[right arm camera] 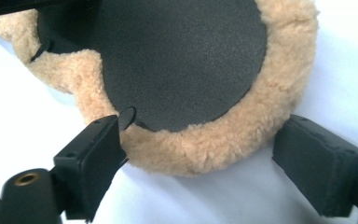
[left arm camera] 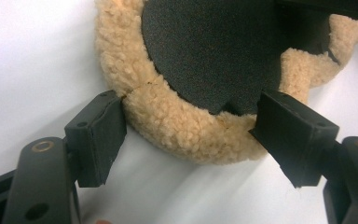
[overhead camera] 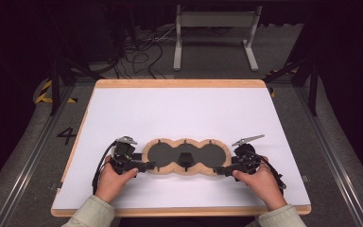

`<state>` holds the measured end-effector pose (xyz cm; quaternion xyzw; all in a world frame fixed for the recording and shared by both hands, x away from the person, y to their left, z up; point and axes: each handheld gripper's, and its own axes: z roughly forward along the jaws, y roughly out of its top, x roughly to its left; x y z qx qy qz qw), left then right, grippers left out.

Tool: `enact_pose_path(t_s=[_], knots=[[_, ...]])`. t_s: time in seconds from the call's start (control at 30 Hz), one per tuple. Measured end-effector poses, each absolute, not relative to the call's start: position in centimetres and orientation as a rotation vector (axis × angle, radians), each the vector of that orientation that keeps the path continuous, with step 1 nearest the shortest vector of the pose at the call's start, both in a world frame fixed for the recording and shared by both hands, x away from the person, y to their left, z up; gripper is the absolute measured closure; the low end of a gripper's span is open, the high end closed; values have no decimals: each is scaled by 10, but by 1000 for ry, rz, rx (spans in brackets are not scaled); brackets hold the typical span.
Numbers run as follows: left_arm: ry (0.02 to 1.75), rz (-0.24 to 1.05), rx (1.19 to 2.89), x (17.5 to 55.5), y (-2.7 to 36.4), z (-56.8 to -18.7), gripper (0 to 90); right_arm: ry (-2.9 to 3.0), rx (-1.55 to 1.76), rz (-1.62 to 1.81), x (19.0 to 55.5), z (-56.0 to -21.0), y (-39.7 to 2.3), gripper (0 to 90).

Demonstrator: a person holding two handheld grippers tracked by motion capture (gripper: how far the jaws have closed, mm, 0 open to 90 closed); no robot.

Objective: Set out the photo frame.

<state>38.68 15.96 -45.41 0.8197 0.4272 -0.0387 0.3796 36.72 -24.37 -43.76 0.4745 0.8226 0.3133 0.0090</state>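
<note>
Lying flat on the white desk (overhead camera: 123, 109), the fleece-edged three-lobed pad (overhead camera: 185, 156) sits between both claws — left claw (left arm camera: 186, 123) pinching its rim, right claw (right arm camera: 200, 149) spread around it.

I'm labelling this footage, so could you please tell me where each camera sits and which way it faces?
High view: above the person's side, facing forward and down on the white board; forearms, both hands, left gripper and right gripper show at the fleece-edged three-lobed piece.
Left gripper view: rides the left gripper, looking along its jaws at one fleecy end lobe.
Right gripper view: rides the right gripper, facing the other end lobe, jaws open.
Shared: all three show the fleecy piece on the white board.
</note>
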Motion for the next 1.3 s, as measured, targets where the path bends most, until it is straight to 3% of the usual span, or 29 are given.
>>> enact_pose_path(t_s=[0.33, 0.53, 0.67, 0.87, 1.3], knots=[[1126, -106, 2096, 387, 157, -451, 267, 2545, 1648, 961, 373, -432, -248, 303], [1148, -77, 2091, 385, 156, -450, 293, 2533, 1664, 959, 373, -431, -247, 323], [1155, -12, 2105, 382, 152, -447, 302, 2503, 1659, 947, 372, -428, -246, 348], [1163, 98, 2050, 378, 159, -437, 400, 2404, 1633, 997, 368, -419, -247, 506], [1128, 225, 1992, 368, 156, -428, 482, 2265, 1533, 1005, 360, -405, -245, 627]])
